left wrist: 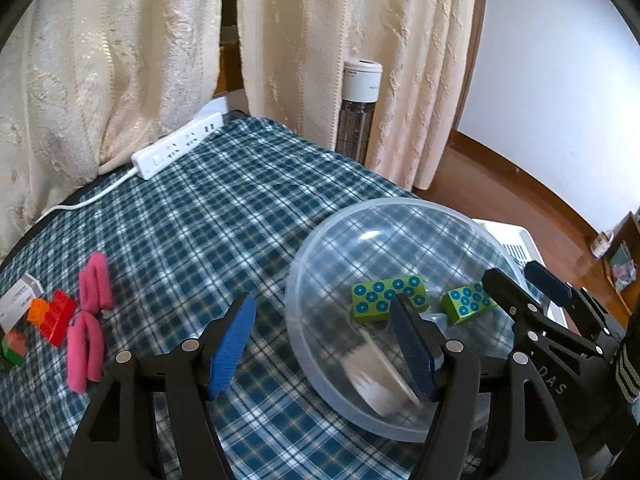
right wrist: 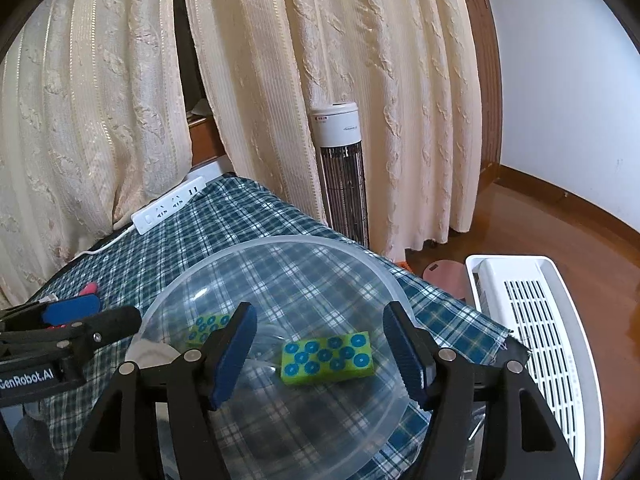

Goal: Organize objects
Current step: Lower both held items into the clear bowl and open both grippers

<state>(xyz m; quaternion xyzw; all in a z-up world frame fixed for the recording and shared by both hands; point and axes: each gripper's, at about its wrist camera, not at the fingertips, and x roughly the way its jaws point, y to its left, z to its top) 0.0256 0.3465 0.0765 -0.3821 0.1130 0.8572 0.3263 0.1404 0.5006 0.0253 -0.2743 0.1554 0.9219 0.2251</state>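
Observation:
A clear plastic bowl [left wrist: 400,203] stands on the checked tablecloth [left wrist: 208,216] and holds two green blocks with blue dots [left wrist: 389,298] [left wrist: 467,302]. My left gripper [left wrist: 324,350] is open at the bowl's near left side, one finger in front of the bowl wall, the other over the cloth, nothing held. My right gripper [right wrist: 320,358] hangs open over the bowl [right wrist: 280,241]. The larger green block [right wrist: 328,357] lies below and between its pads, untouched. The smaller green block [right wrist: 208,327] lies further left. Each gripper shows in the other's view [left wrist: 520,280] [right wrist: 96,314].
Left on the cloth lie two pink fabric rolls [left wrist: 91,320], red [left wrist: 58,317] and orange [left wrist: 38,310] bricks and a small white box [left wrist: 18,300]. A white power strip [left wrist: 178,146] sits at the far edge by the curtains. A tower heater [right wrist: 342,176] and a white appliance [right wrist: 536,344] stand on the floor.

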